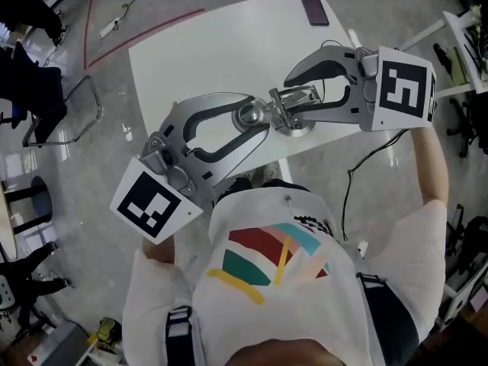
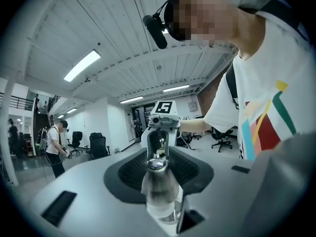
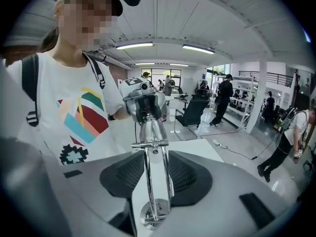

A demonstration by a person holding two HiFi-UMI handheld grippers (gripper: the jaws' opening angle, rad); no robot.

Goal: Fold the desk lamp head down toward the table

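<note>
A small chrome desk lamp stands near the front edge of the white table (image 1: 213, 52), on a round base (image 1: 296, 129) (image 3: 154, 214). Its cone-shaped head (image 1: 250, 115) (image 2: 159, 184) sits between the pads of my left gripper (image 1: 255, 117) (image 2: 159, 177), which is shut on it. My right gripper (image 1: 288, 99) (image 3: 153, 177) comes in from the right and is shut on the lamp's twin-rod arm (image 3: 157, 172) just above the base. In the right gripper view the head (image 3: 150, 130) rises past a crossbar, upright, with the left gripper behind it.
A dark phone (image 1: 314, 9) lies at the table's far edge. A black cable (image 1: 366, 158) hangs off the right side. A metal chair frame (image 1: 69, 113) stands on the floor to the left. Other people and office chairs are in the room.
</note>
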